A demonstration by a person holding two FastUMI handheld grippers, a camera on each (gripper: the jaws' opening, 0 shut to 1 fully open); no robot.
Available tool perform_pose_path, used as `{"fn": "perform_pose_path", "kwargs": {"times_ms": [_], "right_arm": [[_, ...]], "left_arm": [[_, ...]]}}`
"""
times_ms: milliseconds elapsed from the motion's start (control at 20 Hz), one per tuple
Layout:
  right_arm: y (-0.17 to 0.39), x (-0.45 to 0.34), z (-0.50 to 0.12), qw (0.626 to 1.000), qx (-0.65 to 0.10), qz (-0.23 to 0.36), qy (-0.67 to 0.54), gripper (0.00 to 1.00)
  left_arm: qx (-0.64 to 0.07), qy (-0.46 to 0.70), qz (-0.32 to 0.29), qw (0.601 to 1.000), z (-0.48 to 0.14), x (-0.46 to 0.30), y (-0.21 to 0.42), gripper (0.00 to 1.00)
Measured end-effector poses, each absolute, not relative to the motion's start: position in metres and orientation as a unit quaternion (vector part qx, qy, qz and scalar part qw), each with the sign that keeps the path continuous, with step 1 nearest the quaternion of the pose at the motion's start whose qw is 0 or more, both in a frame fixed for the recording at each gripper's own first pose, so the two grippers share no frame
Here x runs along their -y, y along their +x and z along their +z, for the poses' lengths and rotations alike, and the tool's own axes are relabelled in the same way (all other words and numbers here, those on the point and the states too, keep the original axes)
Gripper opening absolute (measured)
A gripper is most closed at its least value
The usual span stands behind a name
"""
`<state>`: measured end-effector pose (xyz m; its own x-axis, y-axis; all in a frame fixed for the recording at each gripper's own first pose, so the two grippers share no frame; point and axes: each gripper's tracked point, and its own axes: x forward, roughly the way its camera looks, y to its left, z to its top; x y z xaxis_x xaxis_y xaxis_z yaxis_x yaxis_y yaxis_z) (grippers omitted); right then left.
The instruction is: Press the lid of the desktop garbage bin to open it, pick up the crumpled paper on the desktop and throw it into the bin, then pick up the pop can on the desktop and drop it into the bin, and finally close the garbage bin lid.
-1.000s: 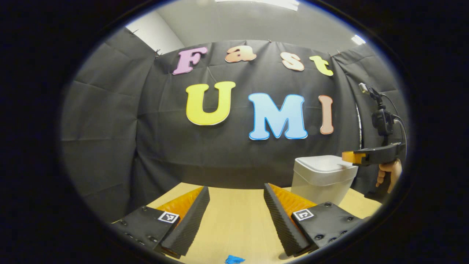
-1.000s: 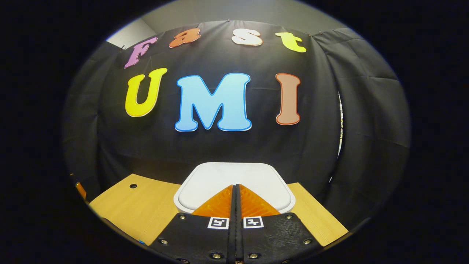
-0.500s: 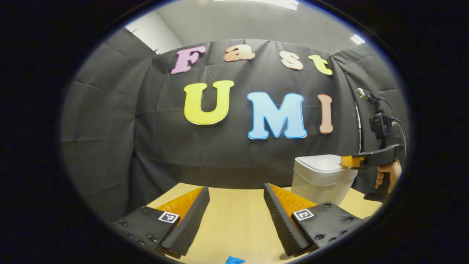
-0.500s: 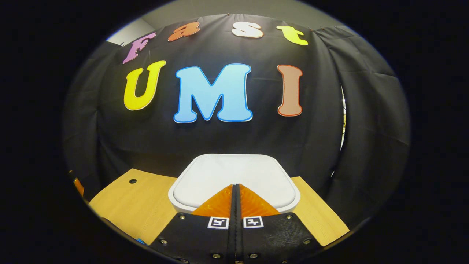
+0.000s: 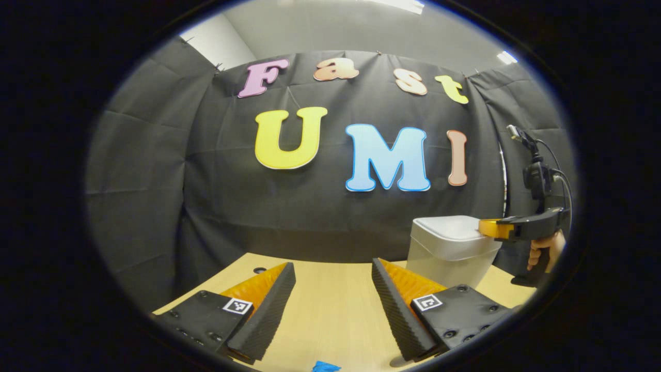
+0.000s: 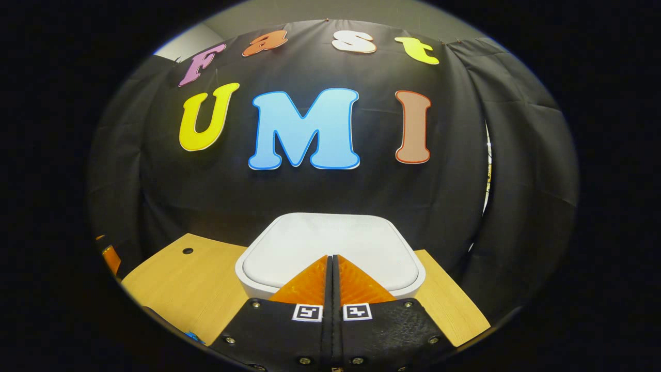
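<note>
The white bin (image 5: 448, 253) stands at the right of the wooden desk, its lid (image 6: 330, 248) down. My right gripper (image 6: 333, 258) is shut, with nothing between its fingers, and its tips rest over the near edge of the lid. In the left gripper view that same gripper (image 5: 490, 228) reaches the lid's right edge from the side, held by a hand (image 5: 542, 252). My left gripper (image 5: 333, 274) hangs open above the desk, left of the bin, with nothing between its fingers. A small blue object (image 5: 324, 366) lies on the desk below it.
The wooden desk (image 6: 191, 284) has a small round hole (image 6: 187, 250) near its far left corner. Black cloth closes the booth behind and to both sides of the bin. A sliver of the left gripper (image 6: 110, 257) shows at the left edge of the right gripper view.
The right gripper has come down from above the lid onto its near edge. The left gripper has barely shifted and stays open.
</note>
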<state>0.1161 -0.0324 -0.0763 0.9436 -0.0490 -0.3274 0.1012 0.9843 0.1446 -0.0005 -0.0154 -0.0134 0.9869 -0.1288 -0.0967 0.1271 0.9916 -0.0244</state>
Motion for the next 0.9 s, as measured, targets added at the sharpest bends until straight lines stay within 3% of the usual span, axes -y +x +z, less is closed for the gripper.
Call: {"fn": "perform_pose_path", "kwargs": {"times_ms": [400,700,750,900], "right_arm": [[0.119,0.036,-0.065,0.984,-0.156,-0.052,0.061,0.0],[0.119,0.037,-0.051,0.986,-0.144,-0.029,0.085,0.0],[0.118,0.039,-0.046,0.987,-0.136,-0.025,0.086,0.0],[0.12,0.043,-0.033,0.989,-0.116,-0.013,0.089,0.0]], "left_arm": [[-0.036,-0.01,-0.058,0.998,-0.007,0.017,0.0,0.94],[-0.027,-0.006,-0.039,0.999,-0.003,0.015,0.0,0.94],[-0.025,-0.003,-0.033,0.999,-0.003,0.013,-0.001,0.99],[-0.026,0.0,-0.012,1.0,-0.003,0.009,-0.003,0.99]]}}
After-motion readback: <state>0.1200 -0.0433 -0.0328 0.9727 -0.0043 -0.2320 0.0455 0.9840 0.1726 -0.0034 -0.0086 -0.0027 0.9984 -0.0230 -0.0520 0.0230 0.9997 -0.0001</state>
